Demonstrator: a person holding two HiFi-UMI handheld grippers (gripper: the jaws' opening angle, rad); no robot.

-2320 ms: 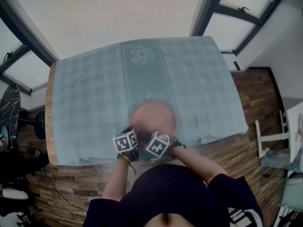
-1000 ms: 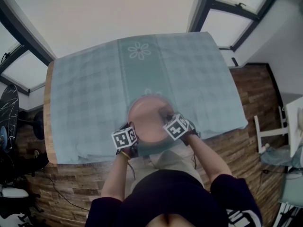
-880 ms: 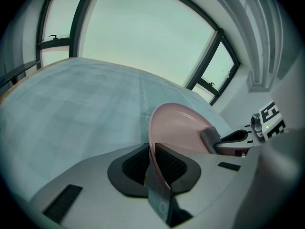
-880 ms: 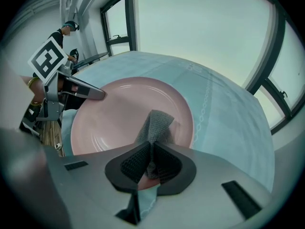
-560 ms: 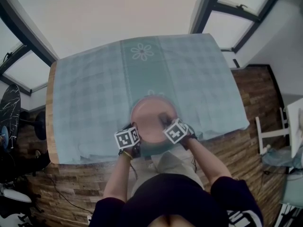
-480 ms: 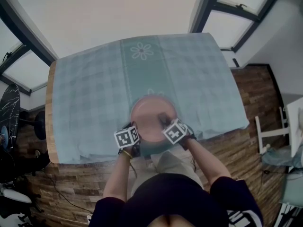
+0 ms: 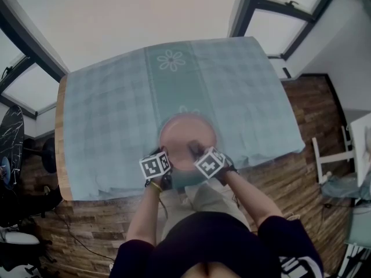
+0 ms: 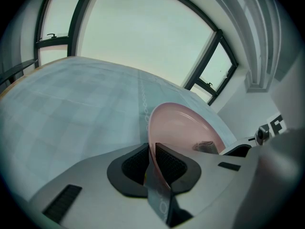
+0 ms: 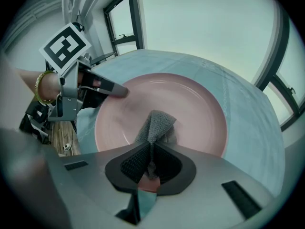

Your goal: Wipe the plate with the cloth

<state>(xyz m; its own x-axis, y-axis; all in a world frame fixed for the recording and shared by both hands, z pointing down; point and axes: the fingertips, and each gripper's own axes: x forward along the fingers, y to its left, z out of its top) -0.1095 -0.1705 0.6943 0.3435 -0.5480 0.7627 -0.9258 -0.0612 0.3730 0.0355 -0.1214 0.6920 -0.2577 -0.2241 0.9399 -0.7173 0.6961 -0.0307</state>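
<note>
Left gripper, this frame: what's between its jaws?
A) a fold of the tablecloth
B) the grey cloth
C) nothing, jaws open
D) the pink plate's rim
D: in the left gripper view, the left gripper has its pads pinched on the rim of the pink plate. The grey cloth is in the right gripper instead, lying on the plate's face.

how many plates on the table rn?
1. The pink plate lies at the near edge of the table, rim clamped in the left gripper; the right gripper holds the cloth on it. No other shows.
</note>
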